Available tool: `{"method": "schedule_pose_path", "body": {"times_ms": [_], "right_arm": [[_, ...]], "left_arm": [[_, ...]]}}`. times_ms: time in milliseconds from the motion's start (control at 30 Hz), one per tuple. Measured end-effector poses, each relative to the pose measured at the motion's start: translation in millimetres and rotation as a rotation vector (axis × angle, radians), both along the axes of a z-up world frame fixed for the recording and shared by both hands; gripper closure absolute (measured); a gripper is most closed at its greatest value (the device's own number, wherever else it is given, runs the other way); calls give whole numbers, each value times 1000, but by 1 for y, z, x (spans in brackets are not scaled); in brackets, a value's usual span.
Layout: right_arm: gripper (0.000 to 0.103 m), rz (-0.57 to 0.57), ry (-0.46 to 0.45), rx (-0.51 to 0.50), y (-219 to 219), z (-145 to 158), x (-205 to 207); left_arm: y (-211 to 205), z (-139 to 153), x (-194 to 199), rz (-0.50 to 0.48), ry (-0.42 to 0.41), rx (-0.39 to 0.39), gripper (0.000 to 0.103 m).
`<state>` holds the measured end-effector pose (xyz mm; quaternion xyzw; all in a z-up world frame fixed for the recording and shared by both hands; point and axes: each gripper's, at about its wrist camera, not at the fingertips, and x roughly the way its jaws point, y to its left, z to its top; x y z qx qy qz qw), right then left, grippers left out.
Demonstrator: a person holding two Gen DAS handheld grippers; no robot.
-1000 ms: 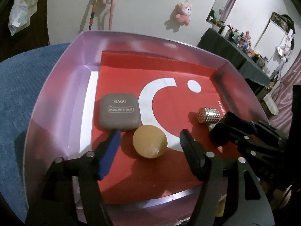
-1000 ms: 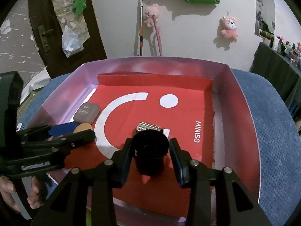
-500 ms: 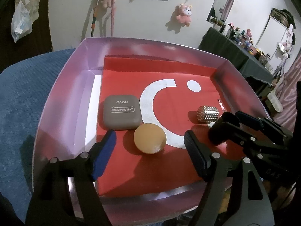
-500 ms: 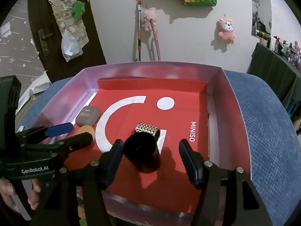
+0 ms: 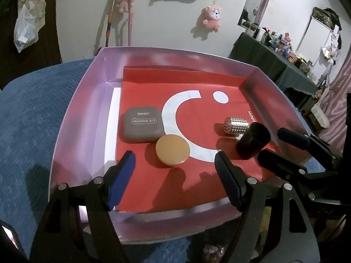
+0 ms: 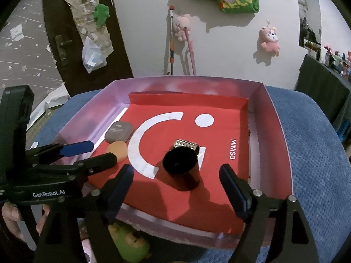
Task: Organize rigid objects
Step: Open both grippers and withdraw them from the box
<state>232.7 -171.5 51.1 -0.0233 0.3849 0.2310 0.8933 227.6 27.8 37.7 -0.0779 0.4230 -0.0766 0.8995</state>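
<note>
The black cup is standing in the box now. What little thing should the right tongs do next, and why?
Probably back straight out, away from the black cup. The right tongs are opening, their pads stand clear on both sides, and the cup sits upright on the red liner against the studded roller. A sideways move might knock it over.

A home bedroom: plush toys (image 6: 270, 40) on wall

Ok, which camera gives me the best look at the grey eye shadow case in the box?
The left wrist view. There the eye shadow case lies close and whole, its lid lettering legible, beside the round tan compact. In the right wrist view the case is small, off to the left, with lettering too small to read.
</note>
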Motion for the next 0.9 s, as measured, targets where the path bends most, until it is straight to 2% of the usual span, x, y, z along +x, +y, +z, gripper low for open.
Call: {"method": "schedule_pose_path", "body": {"times_ms": [300, 400, 900], "right_arm": [[12, 23, -3, 43, -1, 8, -13], [0, 21, -15, 53, -3, 13, -17], [0, 24, -23, 101, -13, 21, -30]], "left_arm": [[2, 7, -16, -9, -13, -6, 29], [5, 9, -21, -8, -13, -29, 29], [10, 16, -37, 27, -10, -46, 29]]}}
